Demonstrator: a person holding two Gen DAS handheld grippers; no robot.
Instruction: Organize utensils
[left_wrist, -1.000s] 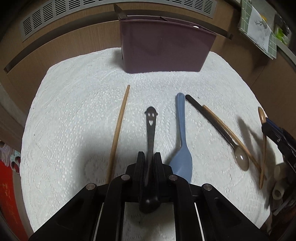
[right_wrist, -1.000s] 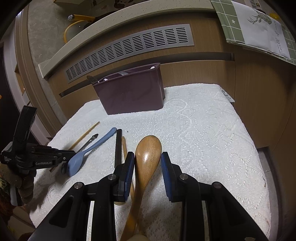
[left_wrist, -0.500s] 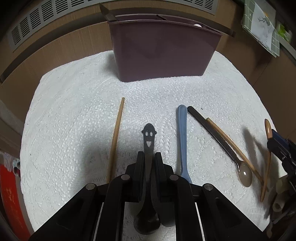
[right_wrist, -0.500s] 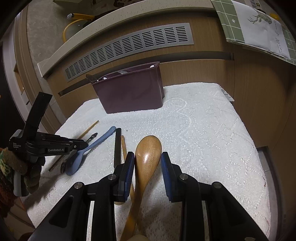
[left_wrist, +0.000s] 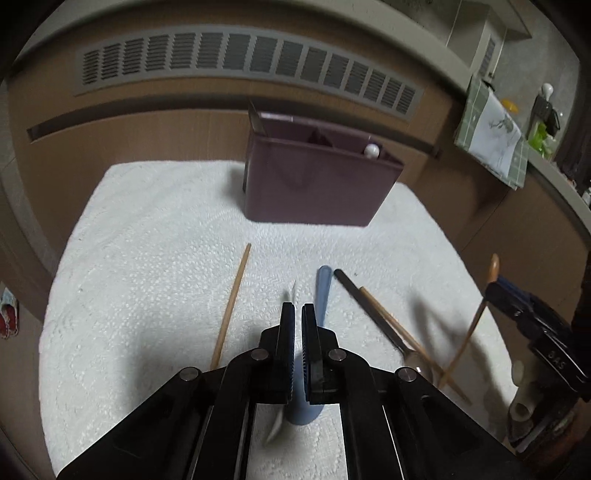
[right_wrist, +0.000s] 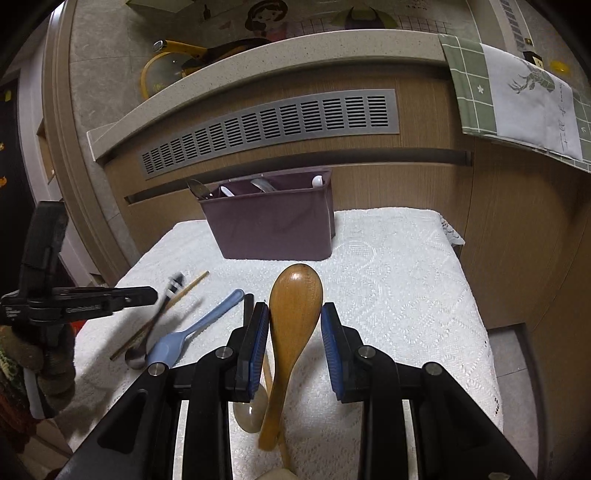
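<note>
On the white lace cloth (left_wrist: 147, 258) my left gripper (left_wrist: 297, 308) is shut on a thin metal spoon (left_wrist: 275, 428), which shows edge-on and blurred. In the right wrist view that spoon (right_wrist: 137, 356) hangs slanted from the left gripper (right_wrist: 153, 293), just above the cloth. My right gripper (right_wrist: 295, 314) is shut on the bowl of a wooden spoon (right_wrist: 295, 291), its handle trailing down and back. In the left wrist view the right gripper (left_wrist: 495, 290) holds this wooden spoon (left_wrist: 493, 266) off the cloth. A purple utensil holder (left_wrist: 317, 184) (right_wrist: 273, 225) stands at the far edge.
Lying on the cloth (right_wrist: 406, 295) are a blue spoon (left_wrist: 324, 291) (right_wrist: 199, 326), a wooden chopstick (left_wrist: 232, 302), a black-handled spoon (left_wrist: 369, 310) and a wooden stick (left_wrist: 391, 321). The holder has several utensils inside. A cabinet with a vent grille (right_wrist: 266, 129) rises behind; a green checked towel (right_wrist: 517, 88) hangs right.
The left gripper closed on the metal spoon and rose with it; the spoon turned edge-on. The right gripper lifted a little with the wooden spoon still between its pads.
</note>
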